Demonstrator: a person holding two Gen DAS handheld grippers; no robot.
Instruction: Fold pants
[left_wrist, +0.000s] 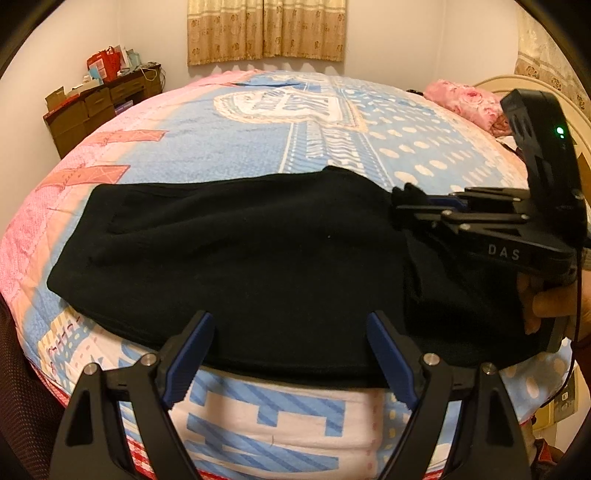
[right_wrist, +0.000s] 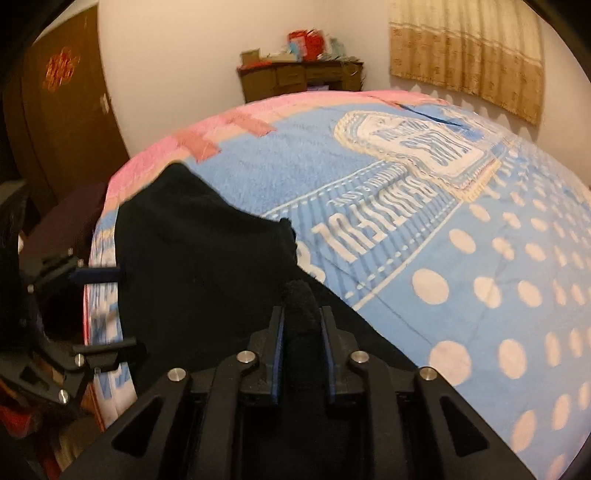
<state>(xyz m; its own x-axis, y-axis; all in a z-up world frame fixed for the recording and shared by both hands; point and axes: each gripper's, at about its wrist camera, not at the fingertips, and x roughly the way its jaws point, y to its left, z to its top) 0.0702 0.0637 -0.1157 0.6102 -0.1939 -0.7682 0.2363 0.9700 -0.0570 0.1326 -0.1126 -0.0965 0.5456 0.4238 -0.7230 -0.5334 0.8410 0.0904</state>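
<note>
- The black pants (left_wrist: 236, 254) lie flat across the near edge of the bed (left_wrist: 229, 147), over its blue and pink blanket.
- The left claw (left_wrist: 291, 325) is released, its blue pads wide apart just above the pants' near hem.
- The right claw (right_wrist: 302, 325) is clenched on a bunched fold of the pants at their right end.
- That fold seems lifted slightly off the bed.
- A wooden desk (left_wrist: 92, 107) stands beyond the bed.

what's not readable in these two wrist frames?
- Black pants: folds and seams lost in the dark fabric, both views.
- Right end of the pants: left wrist view, hidden behind the right gripper.
- Desk clutter: right wrist view, blurred.
- Left gripper: right wrist view, body cut by the frame edge.
</note>
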